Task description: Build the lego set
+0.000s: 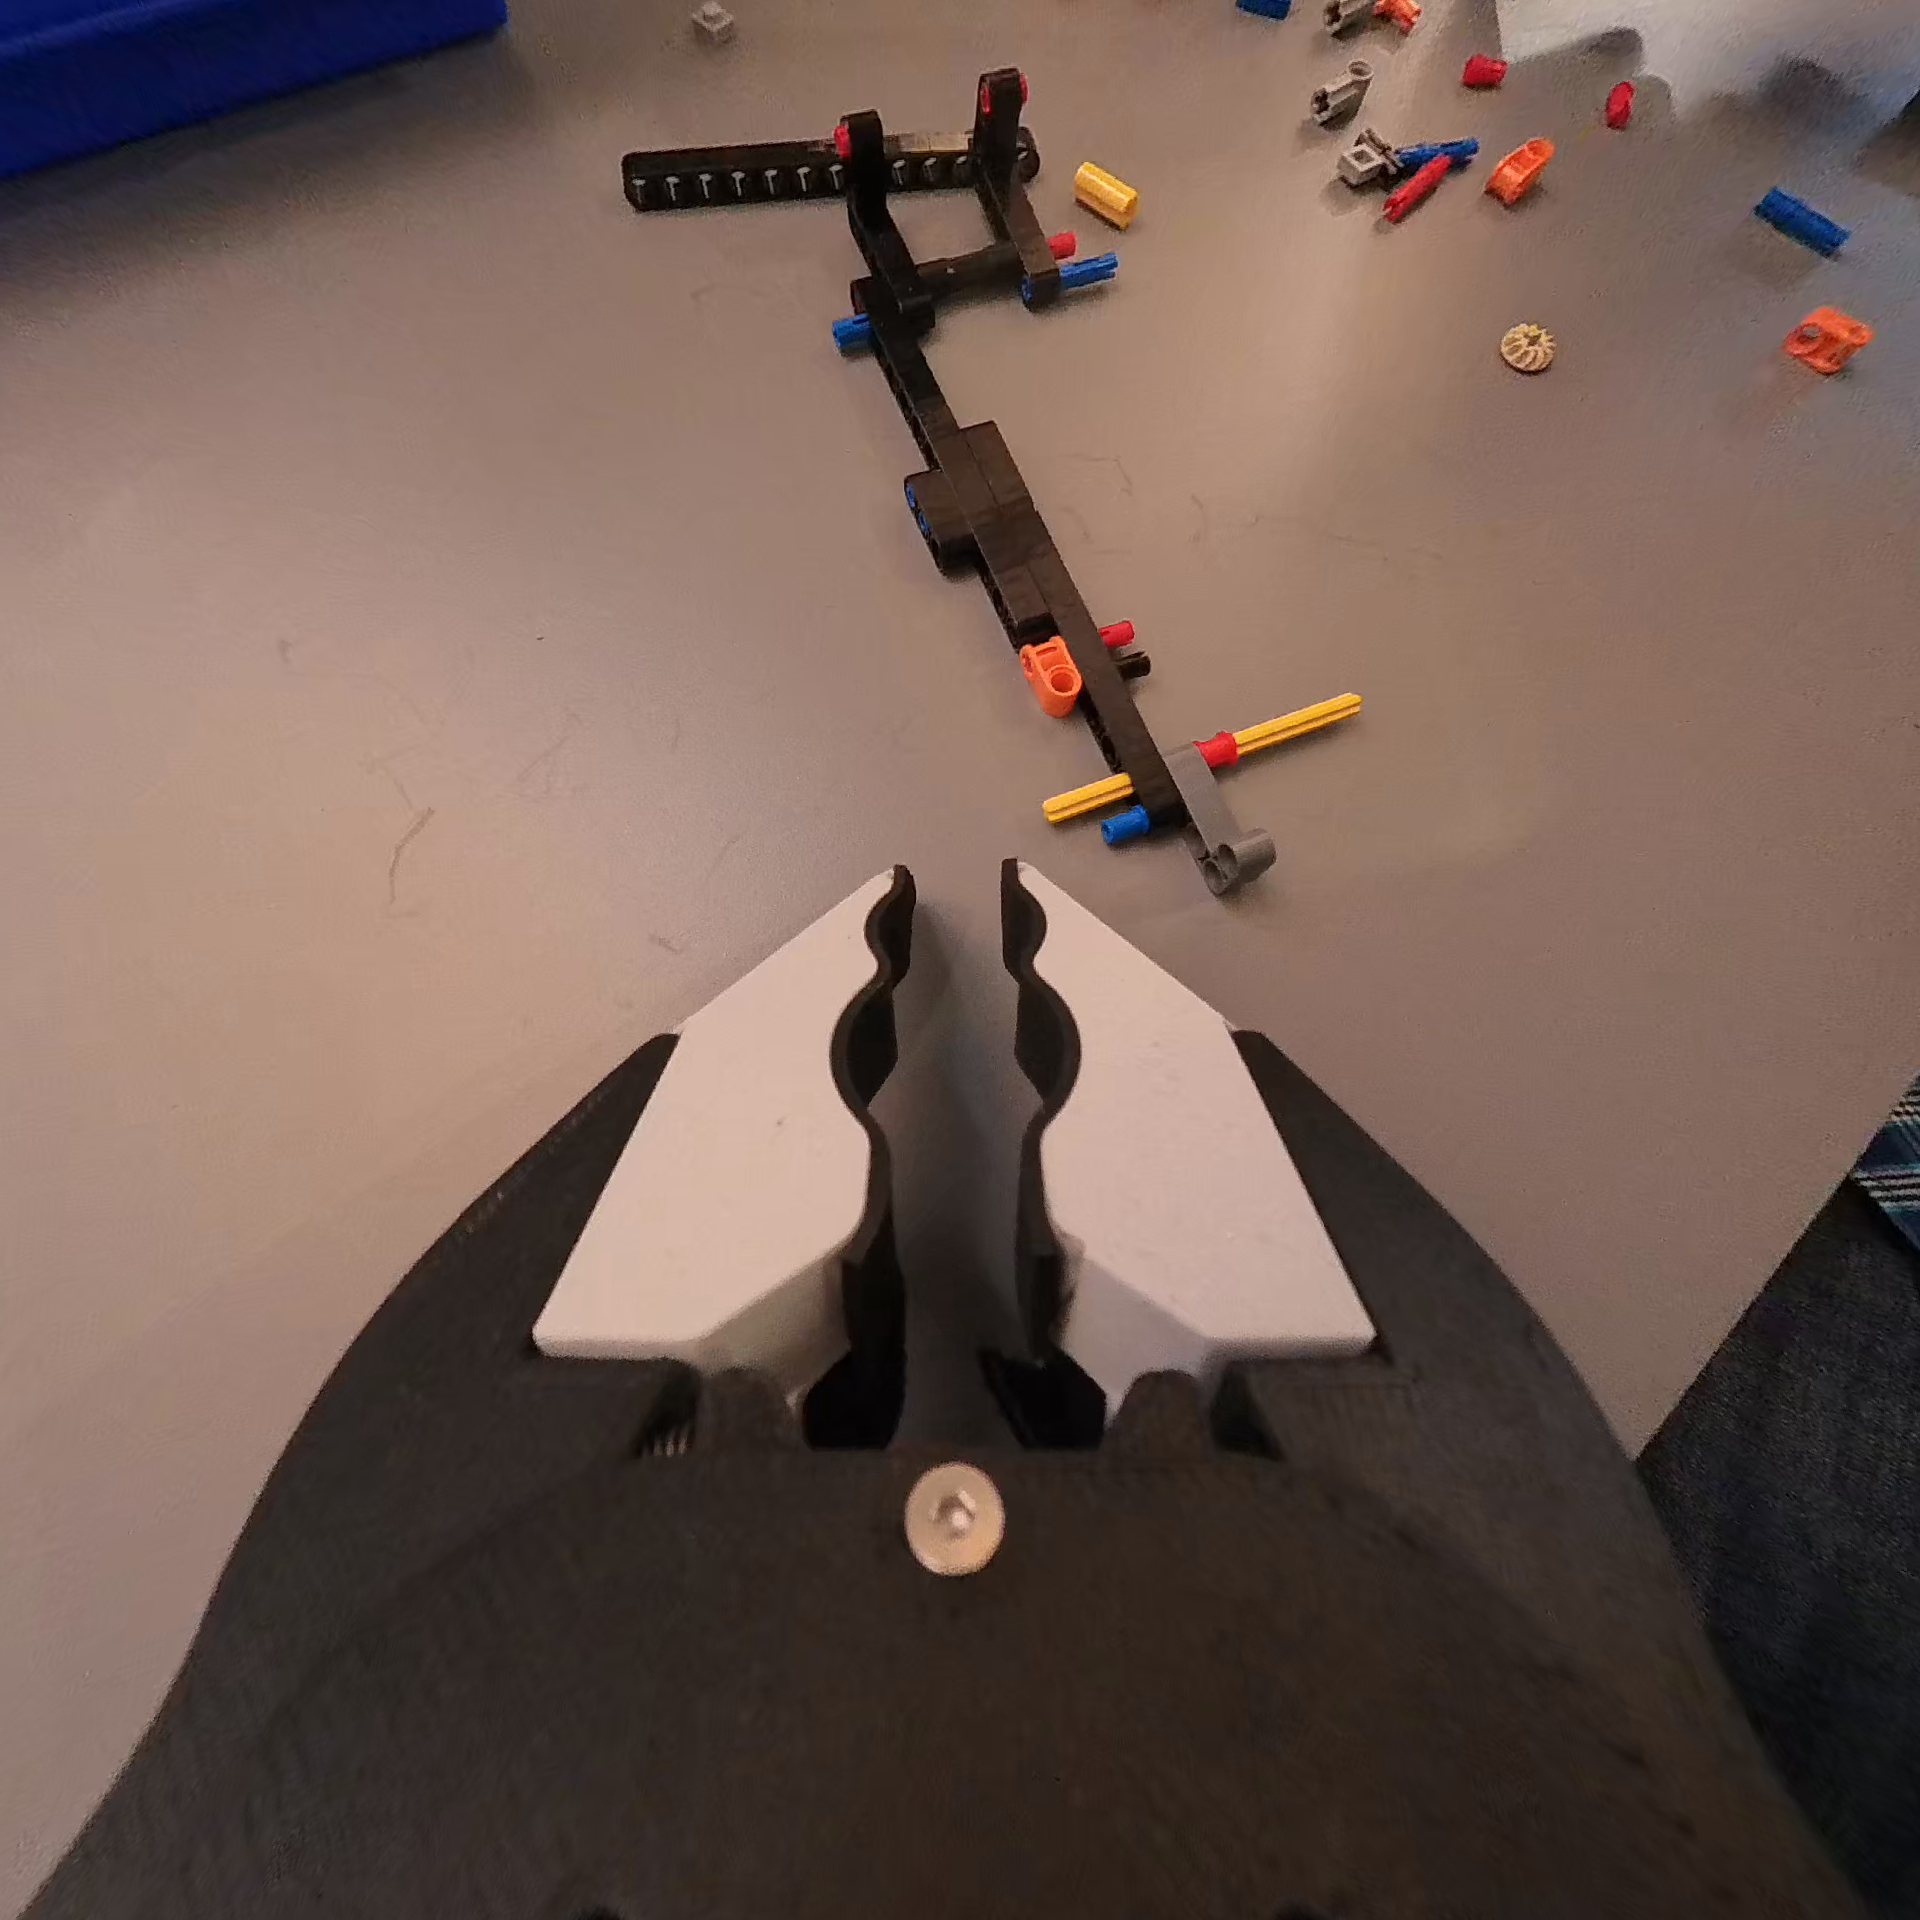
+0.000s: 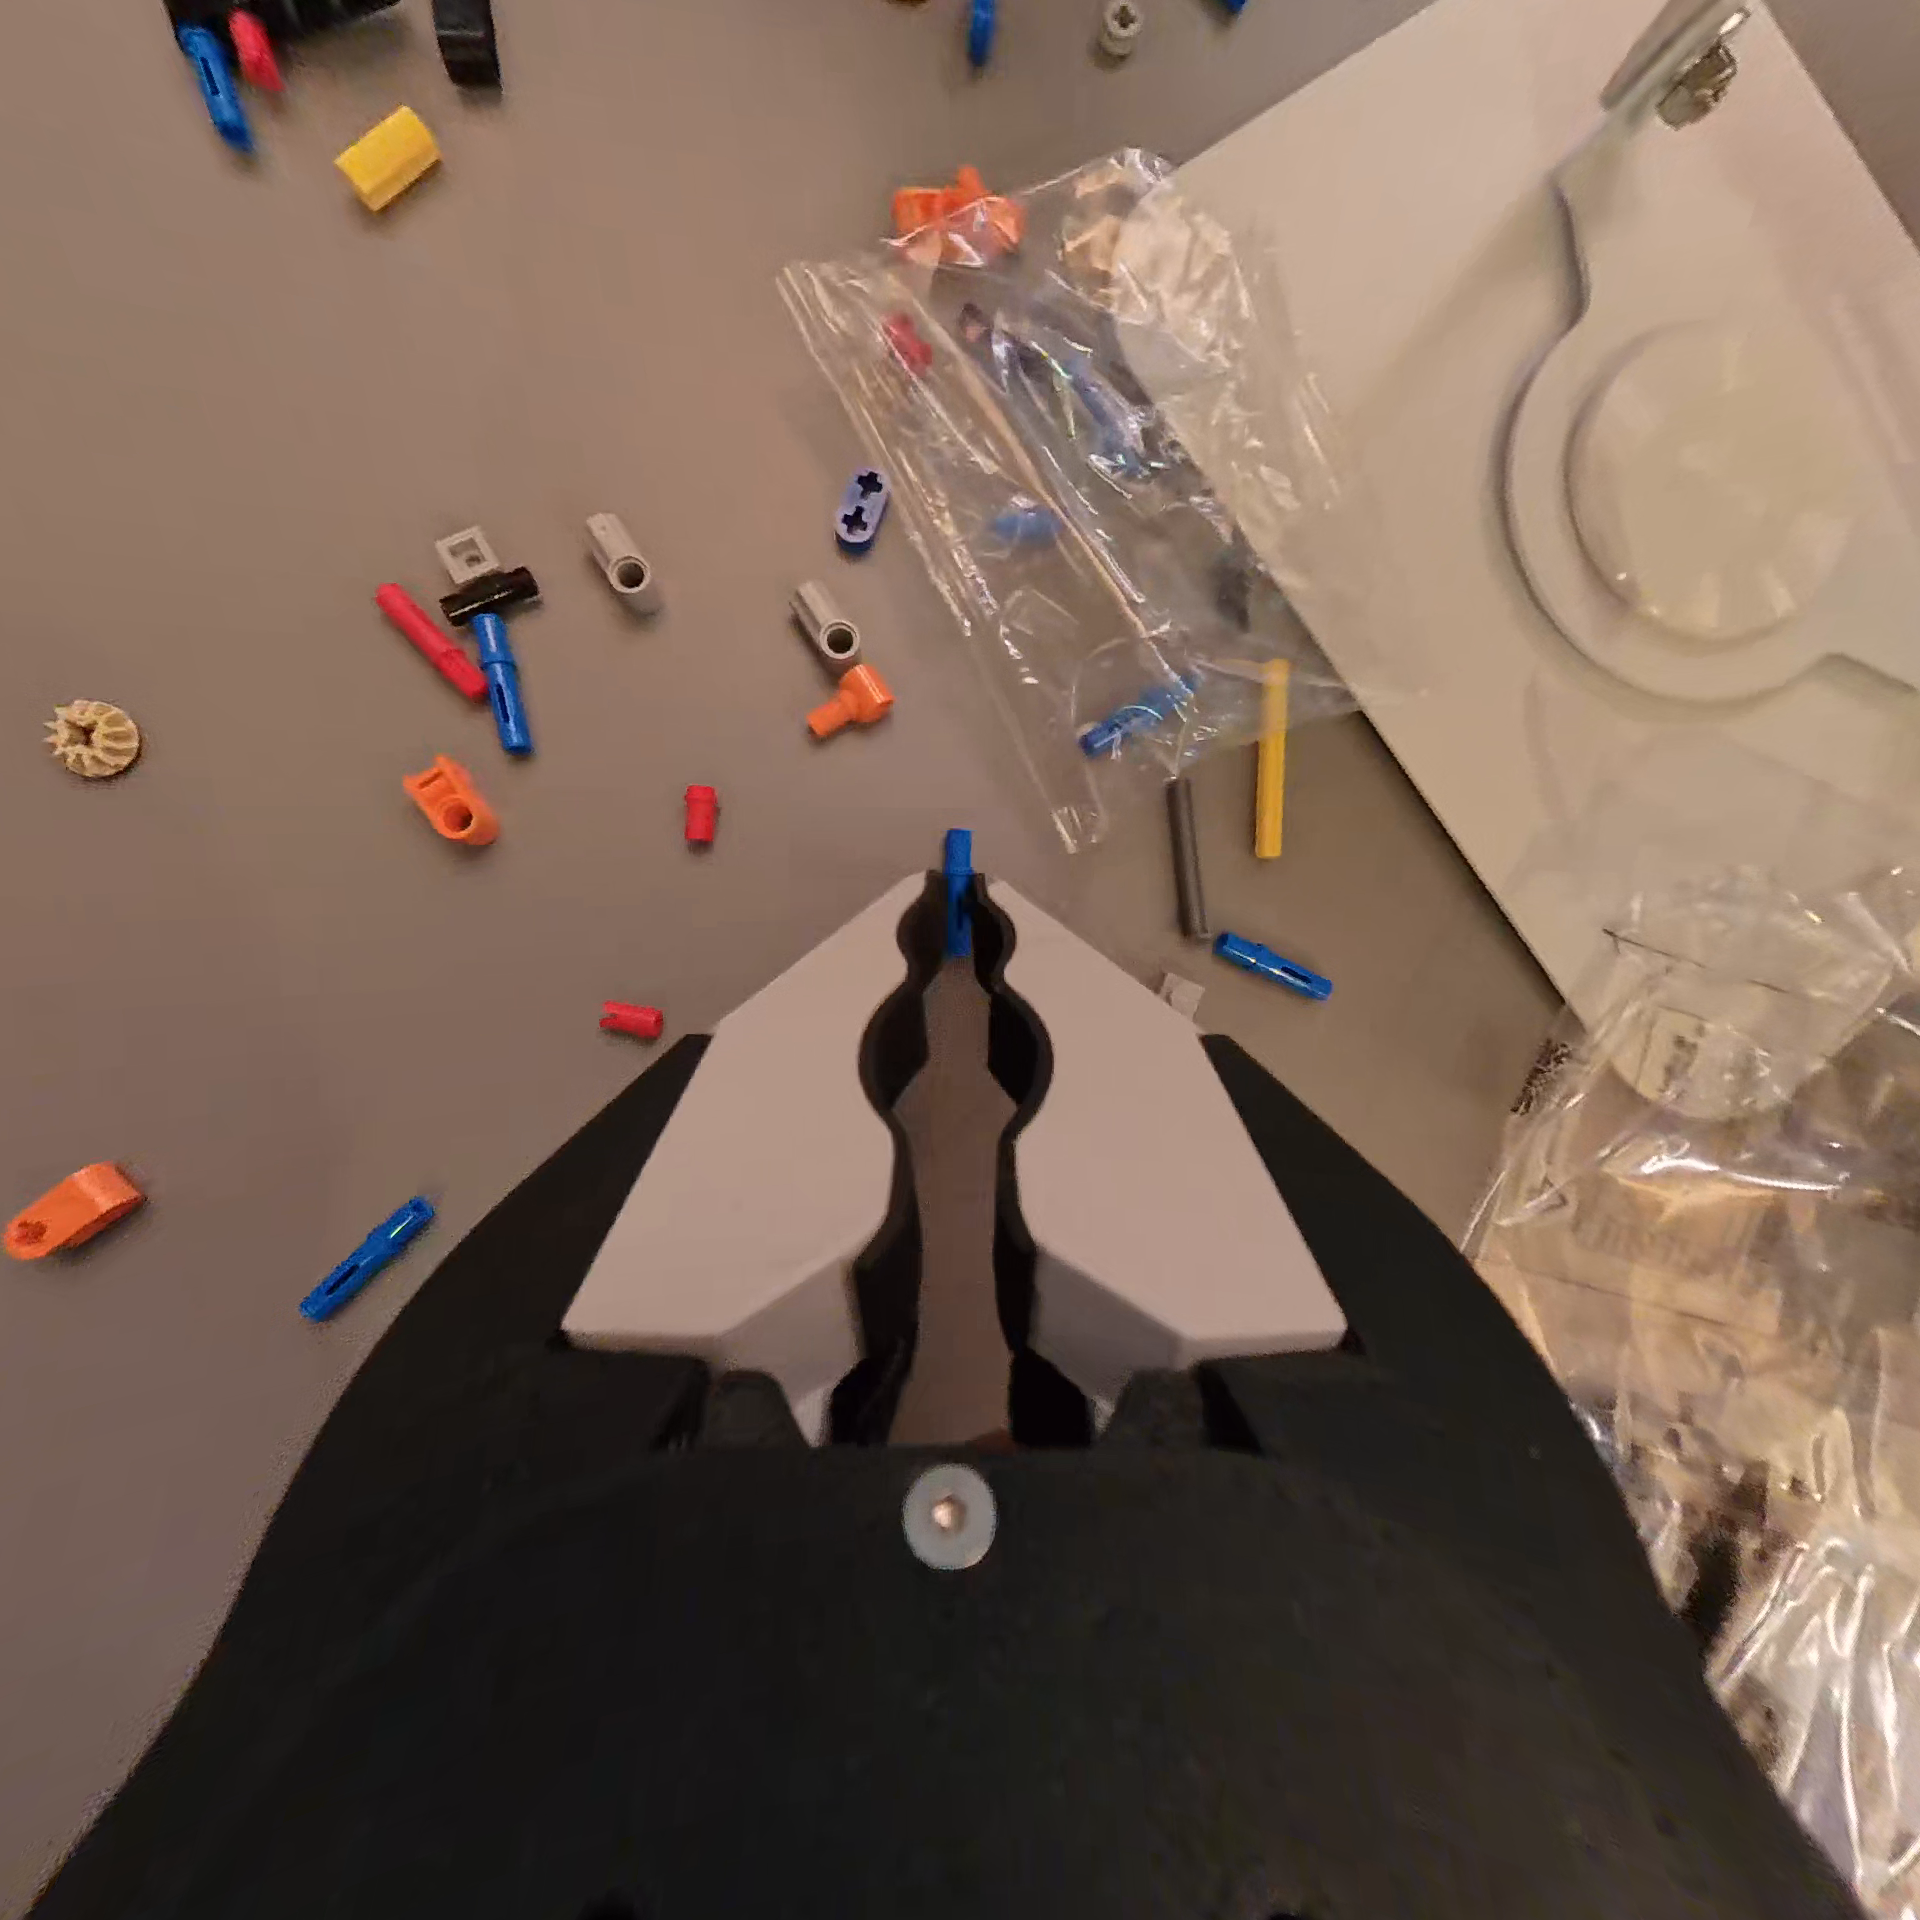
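In the left wrist view a long black lego assembly (image 1: 997, 499) lies on the grey table (image 1: 416, 623), with a yellow axle (image 1: 1205, 756), an orange connector (image 1: 1051, 675) and a grey beam (image 1: 1221, 821) at its near end. My left gripper (image 1: 958, 878) hovers just short of that end, its jaws slightly apart with nothing between them. In the right wrist view my right gripper (image 2: 958, 896) is shut on a small blue pin (image 2: 957, 883), which sticks out past the fingertips above the table (image 2: 260, 416).
Loose red, blue, orange and grey pieces (image 2: 488, 665) lie scattered left of my right gripper, with a tan gear (image 2: 94, 738). Clear plastic bags (image 2: 1060, 468) and a white board (image 2: 1558, 416) lie to the right. A blue bin (image 1: 208, 73) stands at the far left. There is about 35 centimeters between the tips of the two grippers. The orange connector (image 1: 1051, 675) is closer to my left gripper, around 5 centimeters from its tips; the right tips are 30 centimeters off. My right tips are about 30 centimeters from the yellow axle (image 1: 1205, 756), my left tips only 5 centimeters.
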